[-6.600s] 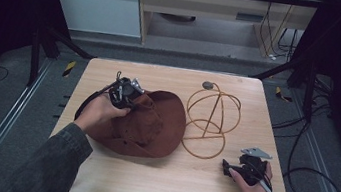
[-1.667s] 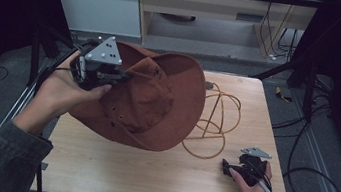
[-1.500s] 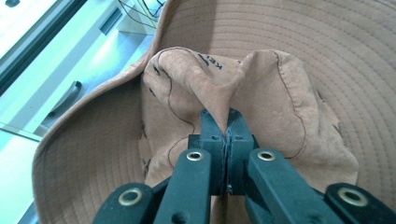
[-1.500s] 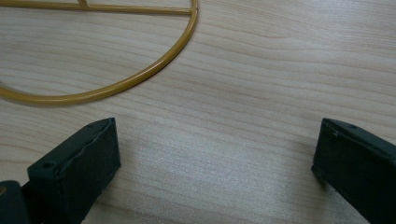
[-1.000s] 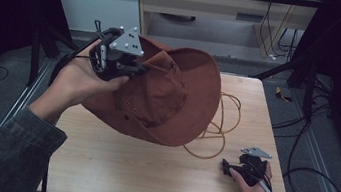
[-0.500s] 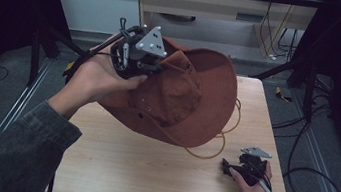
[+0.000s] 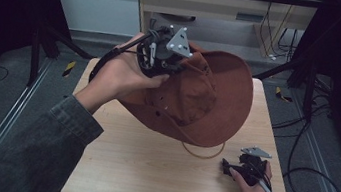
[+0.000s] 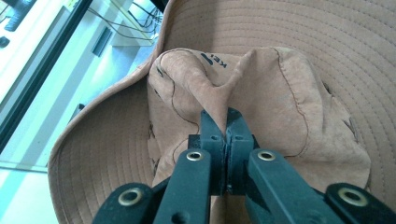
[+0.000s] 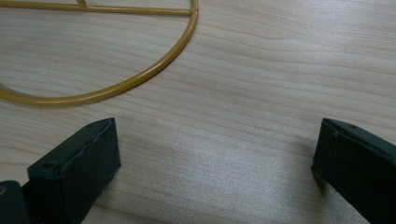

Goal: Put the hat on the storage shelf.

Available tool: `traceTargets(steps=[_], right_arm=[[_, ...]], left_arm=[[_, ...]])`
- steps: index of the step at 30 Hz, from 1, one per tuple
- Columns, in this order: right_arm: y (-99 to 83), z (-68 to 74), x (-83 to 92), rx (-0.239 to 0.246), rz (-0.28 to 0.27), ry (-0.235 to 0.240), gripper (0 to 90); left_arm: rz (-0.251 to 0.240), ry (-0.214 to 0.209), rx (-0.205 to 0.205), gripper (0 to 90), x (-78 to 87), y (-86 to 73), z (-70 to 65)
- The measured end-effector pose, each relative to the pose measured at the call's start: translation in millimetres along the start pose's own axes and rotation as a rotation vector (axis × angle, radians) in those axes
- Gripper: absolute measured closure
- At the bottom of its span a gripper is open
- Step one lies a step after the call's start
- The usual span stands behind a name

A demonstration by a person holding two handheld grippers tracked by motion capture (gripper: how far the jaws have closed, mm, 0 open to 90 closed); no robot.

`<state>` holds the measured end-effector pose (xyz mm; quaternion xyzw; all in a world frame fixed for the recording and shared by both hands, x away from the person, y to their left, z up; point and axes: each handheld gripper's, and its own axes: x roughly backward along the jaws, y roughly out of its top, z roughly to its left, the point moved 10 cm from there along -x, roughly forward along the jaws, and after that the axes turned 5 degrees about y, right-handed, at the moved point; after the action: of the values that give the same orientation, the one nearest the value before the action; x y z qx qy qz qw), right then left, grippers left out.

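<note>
Wooden table (image 7: pixel 147 173) bears the wide-open right gripper (image 9: pixel 215 163); left gripper (image 8: pixel 226 135) pinches the hat (image 8: pixel 280 93) crown.

high view: above, facing forward-down | gripper views: close along jaws | shared: table (image 7: pixel 147 173)

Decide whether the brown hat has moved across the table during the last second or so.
Yes. The hat, pinched in the left gripper, has shifted rightward over the table, now covering most of the wire stand.
</note>
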<state>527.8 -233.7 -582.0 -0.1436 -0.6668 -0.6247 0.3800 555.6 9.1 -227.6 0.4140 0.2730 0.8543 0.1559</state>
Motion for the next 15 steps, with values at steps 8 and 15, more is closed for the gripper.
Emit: traceTargets(steps=[8, 15], right_arm=[[-0.1, 0.1, 0.0, -0.001, 0.001, 0.0, 0.7], [0.0, -0.1, 0.1, 0.002, 0.001, 0.001, 0.7]], left_arm=[[-0.007, -0.016, -0.011, 88.5, -15.8, 13.5, -5.6], [-0.002, -0.028, -0.029, 88.5, -26.0, 24.8, -11.6]])
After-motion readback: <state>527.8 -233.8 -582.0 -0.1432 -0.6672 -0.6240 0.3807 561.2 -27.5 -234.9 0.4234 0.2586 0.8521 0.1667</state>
